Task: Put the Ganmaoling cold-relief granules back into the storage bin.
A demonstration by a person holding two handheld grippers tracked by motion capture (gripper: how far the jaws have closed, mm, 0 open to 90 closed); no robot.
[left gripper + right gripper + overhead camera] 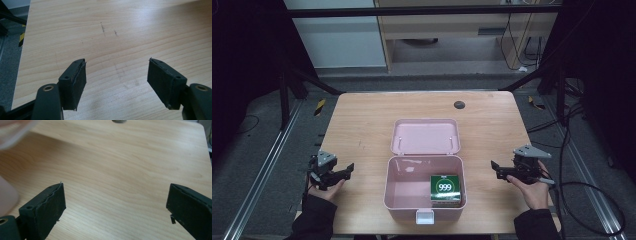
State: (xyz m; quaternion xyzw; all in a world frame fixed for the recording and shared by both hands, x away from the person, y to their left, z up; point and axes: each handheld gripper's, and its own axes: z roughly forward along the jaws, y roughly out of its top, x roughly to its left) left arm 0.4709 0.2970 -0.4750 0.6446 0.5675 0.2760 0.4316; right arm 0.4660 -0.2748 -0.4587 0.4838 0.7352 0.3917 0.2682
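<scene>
**On the table: open box, both grippers empty**

Near the front edge of the wooden table stands a pink box with its lid thrown back flat behind it. Inside, in the right front corner, lies a green pack marked 999, flat on the floor of the box and just beside the right wall. A white latch sticks out from the front wall.

Left of the box, well apart from it, the left gripper sits low over the wood in the person's hand, pointing toward the box. Its jaws stand wide apart with bare wood between them, as the left gripper view confirms.

Right of the box, the right gripper points inward at the box's right wall, near but not touching. Its jaws are spread fully, with nothing between them. A dark round plug sits in the tabletop near the far edge.
</scene>
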